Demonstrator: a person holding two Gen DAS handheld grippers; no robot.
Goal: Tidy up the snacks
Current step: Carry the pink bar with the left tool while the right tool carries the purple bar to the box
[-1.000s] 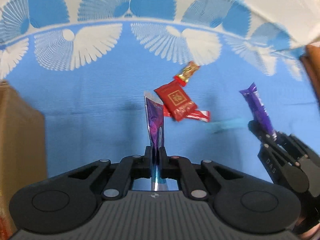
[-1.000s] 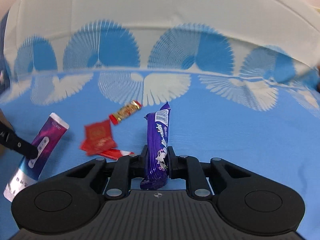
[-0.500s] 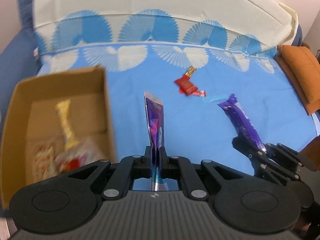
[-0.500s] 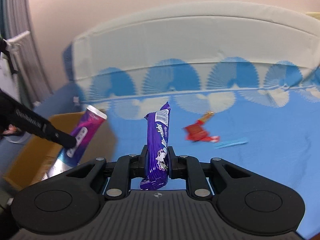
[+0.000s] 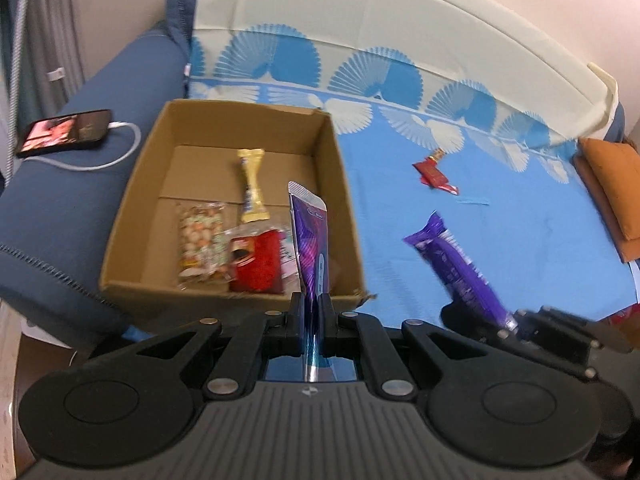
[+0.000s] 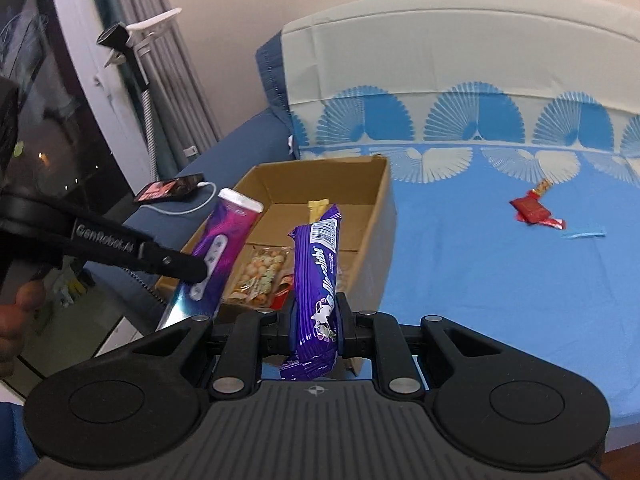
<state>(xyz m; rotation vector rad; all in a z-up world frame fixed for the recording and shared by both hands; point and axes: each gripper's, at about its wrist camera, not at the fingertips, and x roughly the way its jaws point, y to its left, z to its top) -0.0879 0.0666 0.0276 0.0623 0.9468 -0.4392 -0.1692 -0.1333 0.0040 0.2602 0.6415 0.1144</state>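
Carrying two snacks beside the cardboard box (image 5: 132, 216).

Pinching a flat purple sachet (image 5: 310, 240) edge-on in the fully closed left gripper (image 5: 312, 316), just ahead: box holding gold bar (image 5: 252, 184), nut packet (image 5: 200, 240), red pack (image 5: 258, 264). Clamping a purple chocolate bar (image 6: 318, 276) upright in the narrowly parted right gripper (image 6: 316, 320); red wrappers (image 6: 534, 210) lying well ahead-right on the blue sheet (image 6: 500, 280).

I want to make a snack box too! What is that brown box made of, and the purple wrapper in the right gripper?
The box looks like plain corrugated cardboard: matte brown, folded flaps on its floor, raw cut edges. The purple snack bar wrapper looks like thin glossy plastic film, since it shines, crinkles and has crimped ends.
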